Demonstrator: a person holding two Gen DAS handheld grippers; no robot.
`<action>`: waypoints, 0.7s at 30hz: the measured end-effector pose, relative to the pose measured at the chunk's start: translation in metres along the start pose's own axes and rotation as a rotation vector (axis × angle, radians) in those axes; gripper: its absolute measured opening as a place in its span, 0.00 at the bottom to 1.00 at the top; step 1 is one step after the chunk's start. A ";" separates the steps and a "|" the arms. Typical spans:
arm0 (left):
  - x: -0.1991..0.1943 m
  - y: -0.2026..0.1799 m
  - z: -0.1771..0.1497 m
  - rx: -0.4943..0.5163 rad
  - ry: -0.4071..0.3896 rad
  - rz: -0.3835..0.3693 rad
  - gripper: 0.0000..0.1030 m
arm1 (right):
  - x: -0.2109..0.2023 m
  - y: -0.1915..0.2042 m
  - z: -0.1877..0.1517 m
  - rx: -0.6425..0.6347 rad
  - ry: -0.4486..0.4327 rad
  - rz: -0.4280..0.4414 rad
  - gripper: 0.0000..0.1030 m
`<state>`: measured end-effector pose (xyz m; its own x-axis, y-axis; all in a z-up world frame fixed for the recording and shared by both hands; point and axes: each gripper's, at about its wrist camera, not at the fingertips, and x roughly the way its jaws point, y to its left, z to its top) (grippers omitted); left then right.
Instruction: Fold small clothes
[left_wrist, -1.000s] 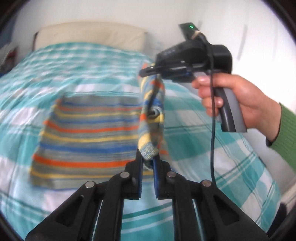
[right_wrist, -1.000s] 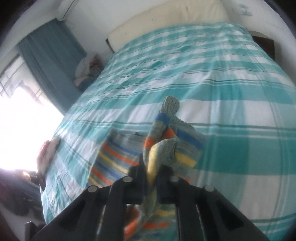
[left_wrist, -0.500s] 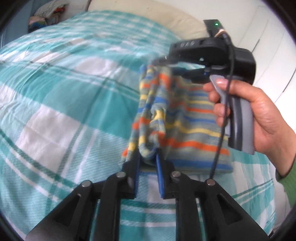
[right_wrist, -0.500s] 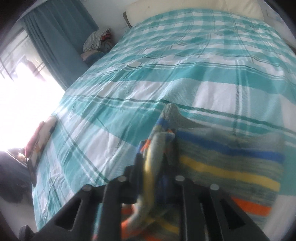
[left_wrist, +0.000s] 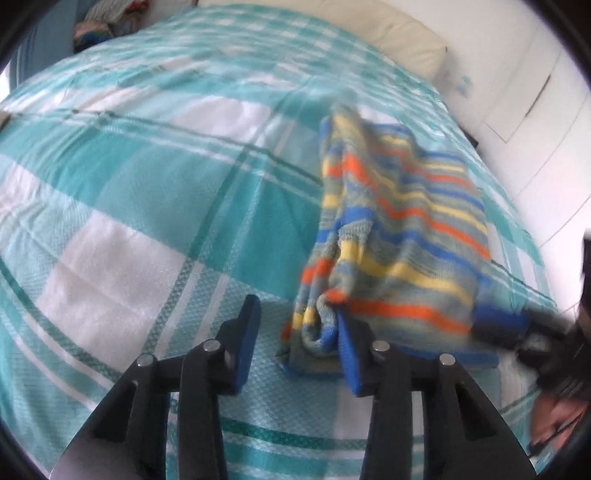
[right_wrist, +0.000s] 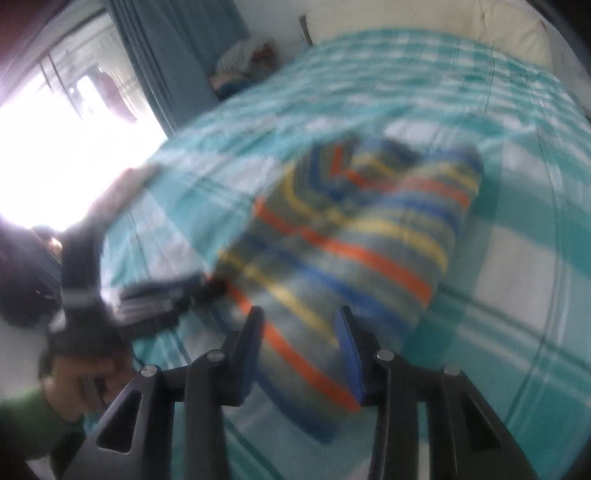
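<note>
A small knitted garment (left_wrist: 402, 236), striped in orange, yellow, blue and grey-green, lies folded on a bed (left_wrist: 155, 192) covered in a teal-and-white checked spread. It sits just ahead and to the right of the left claw (left_wrist: 299, 332), its upper layer bunched into a loose ridge along the edge nearer that claw, with flatter stripes running across the rest. A curled cuff or hem at the near corner rests against the inner face of the claw's right finger; the left finger stands clear over bare bedspread. The left claw's jaws are opening and no longer pinch the fabric.

From the right wrist, the same garment (right_wrist: 354, 236) fills the space directly ahead of the right claw (right_wrist: 299, 354), its near end lying between the two fingers. That claw's jaws are closing, yet a gap shows on either side, so nothing is gripped.

The right wrist picture is heavily smeared, and the fold lines cannot be made out there. The left claw (right_wrist: 162, 295) appears off to the left of the right one only as a dark blur, held by a hand (right_wrist: 85, 384) in a green sleeve (right_wrist: 26, 428). In the left wrist picture the right claw (left_wrist: 524, 328) is cut off at the frame's edge. What kind of garment it is cannot be told.
</note>
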<state>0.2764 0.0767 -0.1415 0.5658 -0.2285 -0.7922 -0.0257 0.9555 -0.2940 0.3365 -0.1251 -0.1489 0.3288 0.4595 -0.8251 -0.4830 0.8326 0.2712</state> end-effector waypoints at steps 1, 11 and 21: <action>-0.004 -0.001 -0.001 0.014 0.003 0.008 0.41 | -0.001 0.002 -0.011 -0.004 -0.025 -0.013 0.30; -0.093 0.023 -0.028 0.198 0.004 0.161 0.71 | -0.079 0.015 -0.093 0.028 -0.102 -0.110 0.60; -0.150 -0.010 -0.038 0.243 -0.040 0.053 0.97 | -0.114 0.011 -0.155 0.204 -0.146 -0.273 0.84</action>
<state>0.1610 0.0946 -0.0400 0.6016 -0.1739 -0.7797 0.1401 0.9838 -0.1114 0.1682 -0.2164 -0.1283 0.5424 0.2391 -0.8054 -0.1943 0.9684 0.1566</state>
